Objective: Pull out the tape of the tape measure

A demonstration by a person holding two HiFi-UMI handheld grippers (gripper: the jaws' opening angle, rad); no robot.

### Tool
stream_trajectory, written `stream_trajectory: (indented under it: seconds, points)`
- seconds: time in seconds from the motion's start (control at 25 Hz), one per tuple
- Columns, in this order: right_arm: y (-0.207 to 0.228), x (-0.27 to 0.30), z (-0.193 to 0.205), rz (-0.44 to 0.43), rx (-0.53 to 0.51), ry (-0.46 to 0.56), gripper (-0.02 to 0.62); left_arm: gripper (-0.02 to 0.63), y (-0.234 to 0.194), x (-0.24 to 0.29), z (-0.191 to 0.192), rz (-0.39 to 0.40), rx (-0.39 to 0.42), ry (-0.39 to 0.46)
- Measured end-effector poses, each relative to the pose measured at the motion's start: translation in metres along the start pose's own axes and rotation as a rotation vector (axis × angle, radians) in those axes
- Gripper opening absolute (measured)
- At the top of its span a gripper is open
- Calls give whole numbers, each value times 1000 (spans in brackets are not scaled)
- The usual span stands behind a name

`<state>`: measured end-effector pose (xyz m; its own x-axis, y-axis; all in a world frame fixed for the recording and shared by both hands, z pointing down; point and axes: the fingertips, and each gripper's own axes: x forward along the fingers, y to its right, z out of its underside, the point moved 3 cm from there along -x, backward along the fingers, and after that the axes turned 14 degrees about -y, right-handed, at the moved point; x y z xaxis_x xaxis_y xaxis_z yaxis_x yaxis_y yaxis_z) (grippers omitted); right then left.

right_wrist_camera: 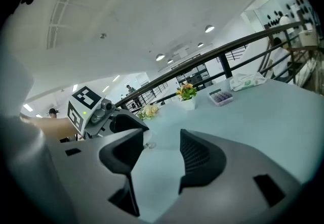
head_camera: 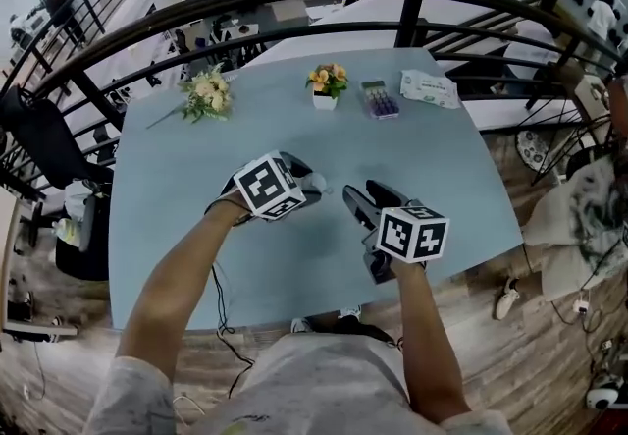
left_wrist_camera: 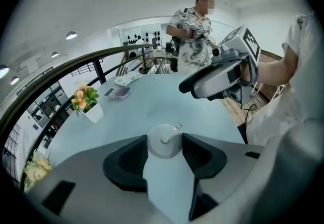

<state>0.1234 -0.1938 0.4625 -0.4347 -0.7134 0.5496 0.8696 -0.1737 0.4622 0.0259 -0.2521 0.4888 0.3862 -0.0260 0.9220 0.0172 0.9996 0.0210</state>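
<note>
Tape measure (left_wrist_camera: 164, 141): small round white case, judged light, rigid, smooth (likely slippery). Clamped by left gripper (head_camera: 312, 184) above table (head_camera: 196, 197). Right gripper (right_wrist_camera: 161, 135) agape, empty. Pull tab (left_wrist_camera: 178, 126) to be pinched.

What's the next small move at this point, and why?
Probably bring the right gripper across to the small metal tab at the rim of the tape measure and close on it. The left gripper clamps the round white case, the right gripper's jaws stand apart with nothing between them, and no tape looks drawn out yet.
</note>
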Motion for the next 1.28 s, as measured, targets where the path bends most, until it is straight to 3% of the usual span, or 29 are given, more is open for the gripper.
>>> stream_trajectory:
  seconds: [0.36, 0.8, 1.04, 1.28]
  points:
    - [-1, 1, -17, -127, 116, 66, 229, 212, -7, -25, -8, -70, -108, 23]
    - [-16, 26, -25, -360, 298, 77, 227, 212, -19, -52, -10, -131, -260, 36]
    - [-22, 40, -30, -502, 445, 97, 224, 212, -19, -60, -15, -141, -280, 35]
    - [-22, 48, -36, -578, 523, 109, 184, 212, -21, -60, -15, -151, -300, 23]
